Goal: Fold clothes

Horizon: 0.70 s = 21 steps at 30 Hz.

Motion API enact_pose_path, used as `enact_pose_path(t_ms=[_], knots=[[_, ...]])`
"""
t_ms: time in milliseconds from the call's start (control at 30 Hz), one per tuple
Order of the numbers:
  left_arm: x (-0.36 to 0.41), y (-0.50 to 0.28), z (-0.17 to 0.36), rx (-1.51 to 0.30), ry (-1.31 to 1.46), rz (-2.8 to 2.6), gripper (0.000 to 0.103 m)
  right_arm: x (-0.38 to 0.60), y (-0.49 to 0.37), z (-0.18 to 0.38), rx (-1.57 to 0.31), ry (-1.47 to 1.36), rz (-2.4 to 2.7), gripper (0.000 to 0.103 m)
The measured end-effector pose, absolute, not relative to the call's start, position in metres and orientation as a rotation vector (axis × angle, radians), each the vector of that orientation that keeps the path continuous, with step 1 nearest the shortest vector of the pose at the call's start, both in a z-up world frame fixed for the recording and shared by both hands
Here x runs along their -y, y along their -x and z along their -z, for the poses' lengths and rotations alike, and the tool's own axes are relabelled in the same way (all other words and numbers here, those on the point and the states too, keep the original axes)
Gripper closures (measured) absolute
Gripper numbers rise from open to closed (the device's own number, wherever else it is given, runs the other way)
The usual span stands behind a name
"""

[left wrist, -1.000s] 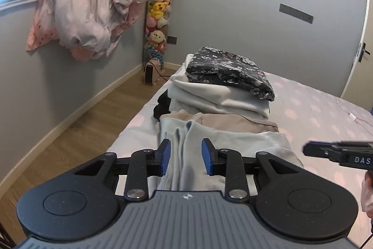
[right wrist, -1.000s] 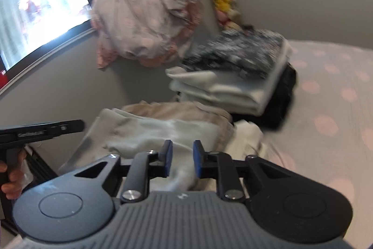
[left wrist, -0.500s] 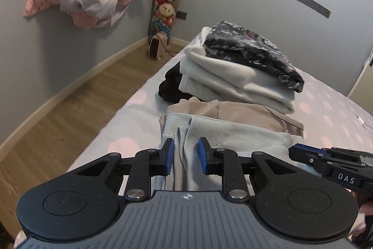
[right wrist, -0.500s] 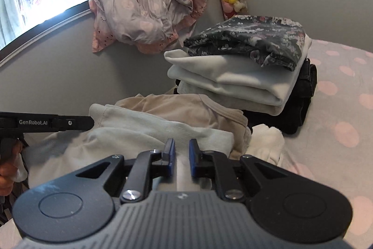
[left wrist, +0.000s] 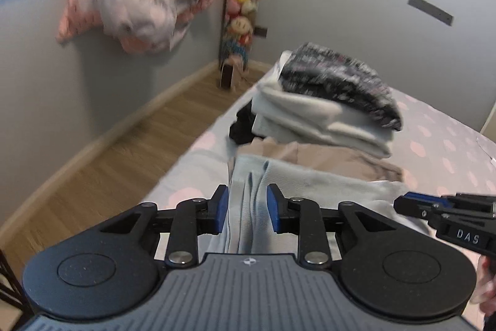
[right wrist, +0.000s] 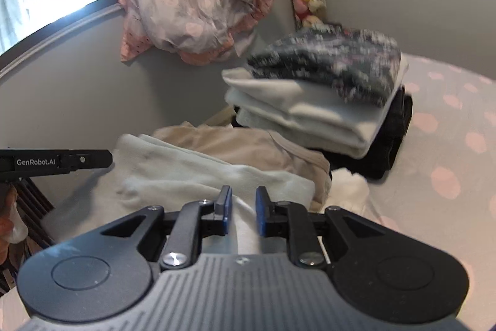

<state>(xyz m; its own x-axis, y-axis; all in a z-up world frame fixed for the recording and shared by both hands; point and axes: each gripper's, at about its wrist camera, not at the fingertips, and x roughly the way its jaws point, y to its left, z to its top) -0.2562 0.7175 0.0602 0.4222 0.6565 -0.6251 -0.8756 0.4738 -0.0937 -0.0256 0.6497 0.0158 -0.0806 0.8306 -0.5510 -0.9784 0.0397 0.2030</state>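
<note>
Garment in hand: pale grey-blue knit garment, lying on the bed at its near edge, atop a beige garment.
Location detail: its ribbed edge is bunched into upright folds that run between the left gripper's fingers.
Finished work: folded stack beyond it, with a dark floral piece on top, pale pieces beneath and black items at the base; judged complete.
Remaining work: the pale garment is only partly folded, its layers uneven; the beige garment beneath and a white item beside it appear still to be dealt with.
Overall progress: judged past the halfway mark, on the stack alone.
Left gripper: fingers moderately apart and opening; ribbed fabric sits between them, but the blue pads do not visibly press on it.
Right gripper: fingers narrowly apart and opening; pale fabric lies between and below them, with no pinch evident.
Visibility: both views are motion-blurred; contact at the fingertips cannot be confirmed.
Risk noted: released folds may spring loose.
</note>
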Motion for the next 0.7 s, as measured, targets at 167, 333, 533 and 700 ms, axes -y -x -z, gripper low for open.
enact_pose_path(t_ms=[167, 333, 533, 700], knots=[[-0.673, 0.267, -0.103, -0.516, 0.365, -1.011, 0.07, -0.611, 0.04, -0.055, -0.518, 0.296, -1.587, 0.076], [-0.619, 0.267, -0.139, -0.486, 0.265, -1.041, 0.065, -0.562, 0.055, -0.098, -0.403, 0.265, -1.631, 0.068], [-0.557, 0.266, -0.163, -0.454, 0.219, -1.098, 0.052, -0.501, 0.071, -0.13, -0.295, 0.268, -1.64, 0.06], [-0.504, 0.26, -0.169, -0.45, 0.13, -1.175, 0.038, -0.453, 0.079, -0.143, -0.27, 0.275, -1.639, 0.051]])
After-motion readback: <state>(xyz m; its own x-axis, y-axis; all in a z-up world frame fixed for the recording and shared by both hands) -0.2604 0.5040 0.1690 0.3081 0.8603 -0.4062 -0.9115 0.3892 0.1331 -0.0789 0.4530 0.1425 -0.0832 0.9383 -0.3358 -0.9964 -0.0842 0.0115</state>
